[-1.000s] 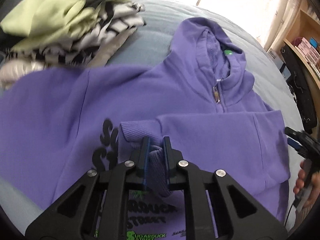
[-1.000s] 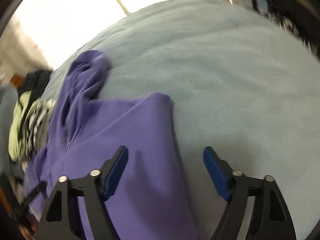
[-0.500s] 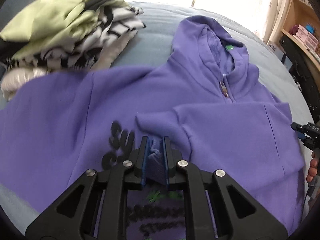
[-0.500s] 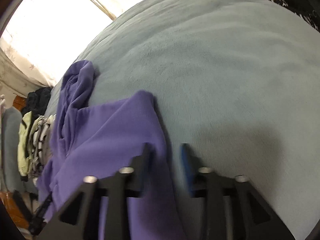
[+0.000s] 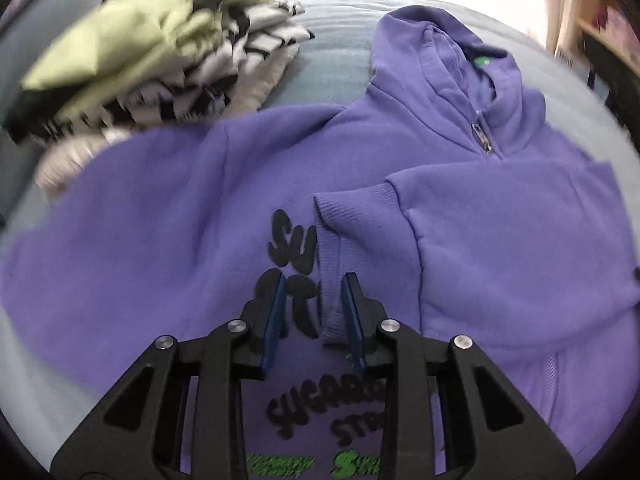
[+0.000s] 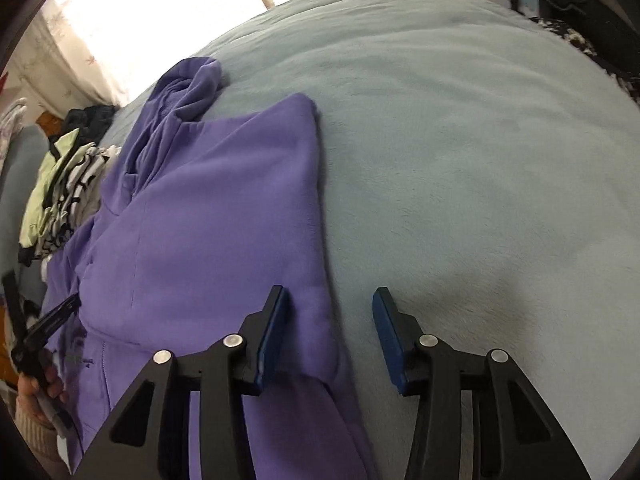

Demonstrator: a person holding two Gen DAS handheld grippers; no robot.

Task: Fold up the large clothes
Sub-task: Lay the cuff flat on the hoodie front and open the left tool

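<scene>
A purple hoodie with black and green chest lettering lies flat on the grey-blue bed, hood at the far end. Its right sleeve is folded across the chest, and the ribbed cuff lies between the fingers of my left gripper, which is open and holds nothing. In the right wrist view the hoodie's folded side shows. My right gripper is open over that folded edge, its left finger above the fabric and its right finger above the blanket.
A pile of folded clothes, green on top of black-and-white striped, sits at the bed's far left, also in the right wrist view. The grey-blue blanket stretches right of the hoodie. Shelves and dark items stand at the right edge.
My left gripper has opened and let go of the sleeve cuff, which now lies on the chest. My right gripper closed partway half a second ago and has opened wide again.
</scene>
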